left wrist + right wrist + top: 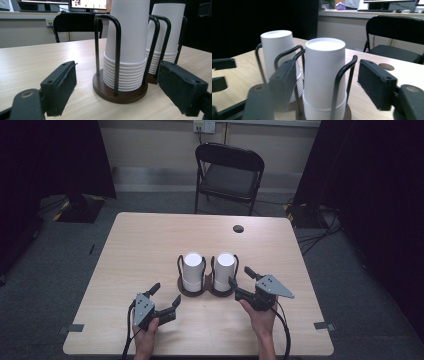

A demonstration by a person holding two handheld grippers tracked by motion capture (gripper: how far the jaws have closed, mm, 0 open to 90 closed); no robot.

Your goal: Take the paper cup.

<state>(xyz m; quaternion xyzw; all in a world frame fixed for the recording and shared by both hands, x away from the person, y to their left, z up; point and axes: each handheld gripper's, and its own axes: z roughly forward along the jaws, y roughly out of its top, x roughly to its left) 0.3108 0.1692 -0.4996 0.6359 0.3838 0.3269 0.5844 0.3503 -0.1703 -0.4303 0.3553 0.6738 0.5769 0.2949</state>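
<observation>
My left gripper (166, 294) rests near me, jaws wide apart (nothing between them). My right gripper (240, 276) has its jaws apart on either side of the right cup stack (224, 267), with the pads not pressing. I judge this the approach. Next I must close gently, because thin smooth paper crushes. Both stacks, the left cup stack (192, 267) too, stand in a holder (187, 291) of black wire hoops on round dark bases, at the middle of the table (140, 245).

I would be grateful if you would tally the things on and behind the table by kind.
Stacks of white paper cups: 2 (left stack, right stack)
Cup holders: 2 (left holder, right holder)
Folding chairs: 1
Tables: 1
Total: 6
</observation>
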